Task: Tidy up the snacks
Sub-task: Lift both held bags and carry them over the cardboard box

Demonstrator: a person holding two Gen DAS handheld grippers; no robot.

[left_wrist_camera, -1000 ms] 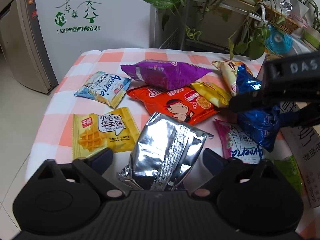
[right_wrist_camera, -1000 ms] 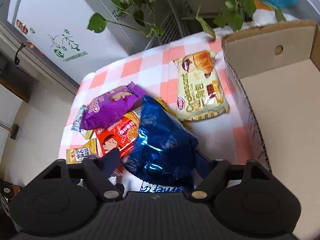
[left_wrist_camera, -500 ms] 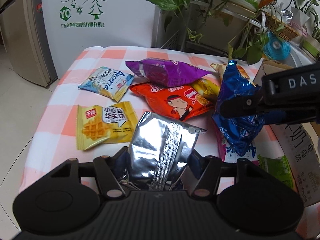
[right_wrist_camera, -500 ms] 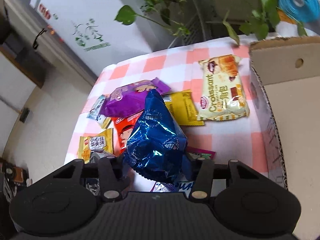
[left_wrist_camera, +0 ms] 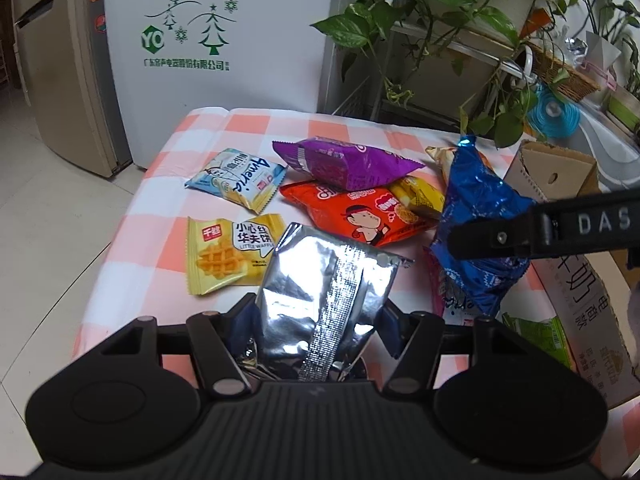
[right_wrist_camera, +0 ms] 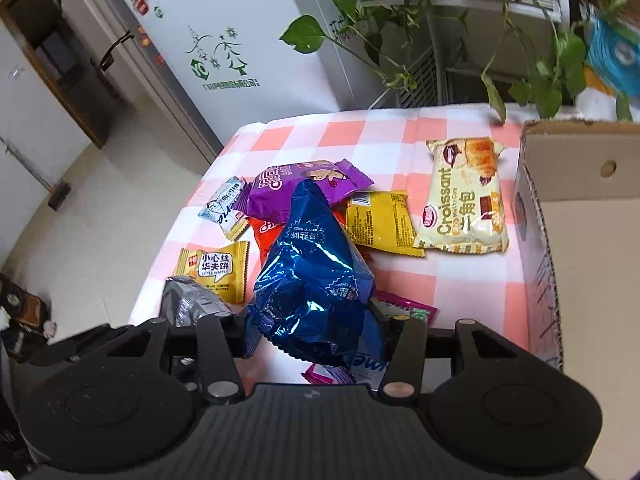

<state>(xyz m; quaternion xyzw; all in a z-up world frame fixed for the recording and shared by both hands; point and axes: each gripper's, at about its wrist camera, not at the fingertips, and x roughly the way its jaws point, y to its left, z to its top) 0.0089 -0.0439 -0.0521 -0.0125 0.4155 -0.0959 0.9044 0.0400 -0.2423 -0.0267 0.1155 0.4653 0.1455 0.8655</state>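
**Two bags in the grip, and several ways to lose them**

We hold one snack in each gripper. The left gripper (left_wrist_camera: pixel 320 332) has its jaws clamped on the lower end of the silver bag (left_wrist_camera: pixel 328 280), which stands up at the near edge of the table (left_wrist_camera: pixel 256 124). The right gripper (right_wrist_camera: pixel 316 336) has its jaws closed on the blue bag (right_wrist_camera: pixel 312 276), which hangs above the other snacks, in front of the cardboard box (right_wrist_camera: pixel 580 240) at the right.

We judge that the first risk is slipping. Both bags are smooth foil and full of air, and each is pinched only near one end. If we swing a hand fast, the bag can slide out and fall on the floor, because the silver bag is right at the table edge.

The second risk is crushing. A hard squeeze can break what is inside, or pop the seal.

The third risk is contact between the two grippers. In the left wrist view the right one crosses close to the silver bag, so if both go to the box together they can hit each other.

Also, the blue bag hangs low over the purple bag (right_wrist_camera: pixel 296 192) and the yellow packet (right_wrist_camera: pixel 380 220). A low path to the right can drag them, or push the croissant pack (right_wrist_camera: pixel 464 200) against the box wall.
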